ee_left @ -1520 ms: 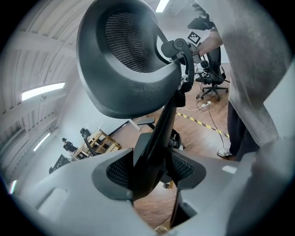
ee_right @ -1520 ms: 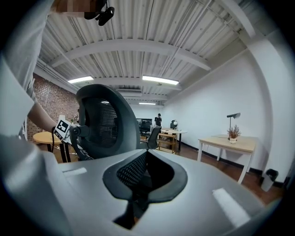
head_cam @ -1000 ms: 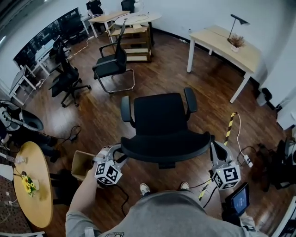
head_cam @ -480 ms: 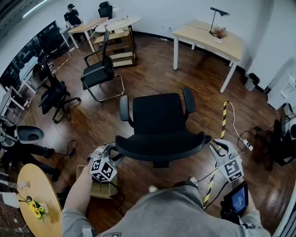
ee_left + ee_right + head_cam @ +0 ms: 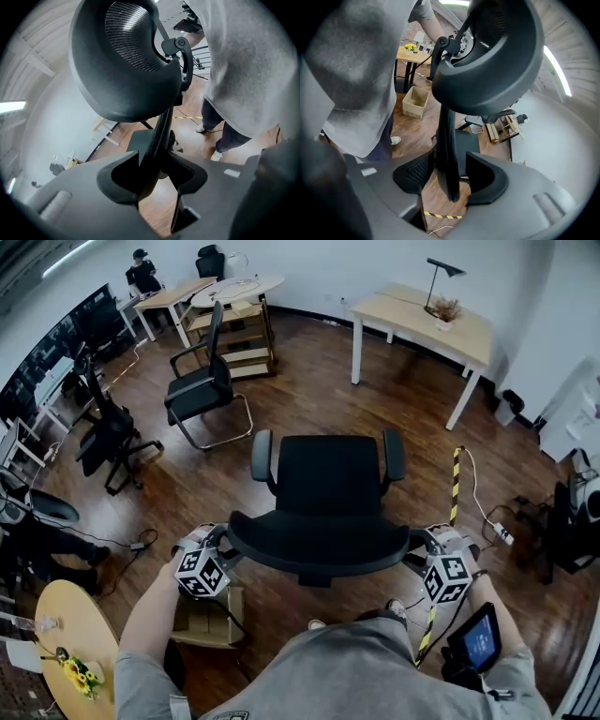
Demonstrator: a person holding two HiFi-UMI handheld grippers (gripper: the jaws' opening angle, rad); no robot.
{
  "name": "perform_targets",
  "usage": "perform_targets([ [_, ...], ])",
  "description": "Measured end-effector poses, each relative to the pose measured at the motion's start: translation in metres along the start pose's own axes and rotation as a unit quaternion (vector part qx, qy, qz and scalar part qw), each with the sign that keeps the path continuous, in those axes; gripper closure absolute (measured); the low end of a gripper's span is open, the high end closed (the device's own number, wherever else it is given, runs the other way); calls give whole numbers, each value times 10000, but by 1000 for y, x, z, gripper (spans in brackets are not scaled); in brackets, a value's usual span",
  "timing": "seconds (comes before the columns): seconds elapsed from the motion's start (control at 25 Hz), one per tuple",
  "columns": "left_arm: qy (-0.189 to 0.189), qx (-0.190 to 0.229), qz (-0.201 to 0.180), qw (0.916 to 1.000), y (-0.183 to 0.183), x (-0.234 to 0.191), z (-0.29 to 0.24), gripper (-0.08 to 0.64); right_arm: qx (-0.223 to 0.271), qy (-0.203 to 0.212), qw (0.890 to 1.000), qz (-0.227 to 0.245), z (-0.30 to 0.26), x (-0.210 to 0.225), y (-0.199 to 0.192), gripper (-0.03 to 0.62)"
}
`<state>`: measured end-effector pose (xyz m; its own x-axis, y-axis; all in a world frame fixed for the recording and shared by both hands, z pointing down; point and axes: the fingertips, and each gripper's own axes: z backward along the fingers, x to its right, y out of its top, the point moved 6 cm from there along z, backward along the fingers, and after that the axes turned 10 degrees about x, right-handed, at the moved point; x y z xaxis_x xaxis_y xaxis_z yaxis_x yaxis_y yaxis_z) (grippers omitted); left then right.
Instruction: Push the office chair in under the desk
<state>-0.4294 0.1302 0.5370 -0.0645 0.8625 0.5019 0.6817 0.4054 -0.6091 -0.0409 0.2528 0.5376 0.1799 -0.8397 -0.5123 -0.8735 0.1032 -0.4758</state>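
Clamping one backrest rim of the black mesh-backed office chair (image 5: 328, 479) with left tongs (image 5: 152, 171); straddling the other with right tongs (image 5: 450, 168), just sprung apart. Parked on wood floor (image 5: 309, 399), well apart from pale wooden worktop (image 5: 422, 315).

the office chair (image 5: 326, 493) is black all over, its back a fine mesh. the floor (image 5: 319, 399) is dark reddish-brown wood planks. the counter (image 5: 403, 307) has a pale wood top and white legs. the tape (image 5: 457, 479) is striped black and yellow.
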Motion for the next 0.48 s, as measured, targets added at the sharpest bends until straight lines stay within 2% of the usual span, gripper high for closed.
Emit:
perform_targets([
  [0.04,-41,-15,-22,10000,-2,-2,1,387,-72,122,9999,92,-5,-2,4,373],
  [0.12,-133,-47,-76,9999,-7,-9,1,387,-238,333,9989,231,-12,-7,12,432],
  [0.48,-309,-230,-249,9989,-31,-35,13,385,-93,379,9990,-237,-31,-16,49,446],
])
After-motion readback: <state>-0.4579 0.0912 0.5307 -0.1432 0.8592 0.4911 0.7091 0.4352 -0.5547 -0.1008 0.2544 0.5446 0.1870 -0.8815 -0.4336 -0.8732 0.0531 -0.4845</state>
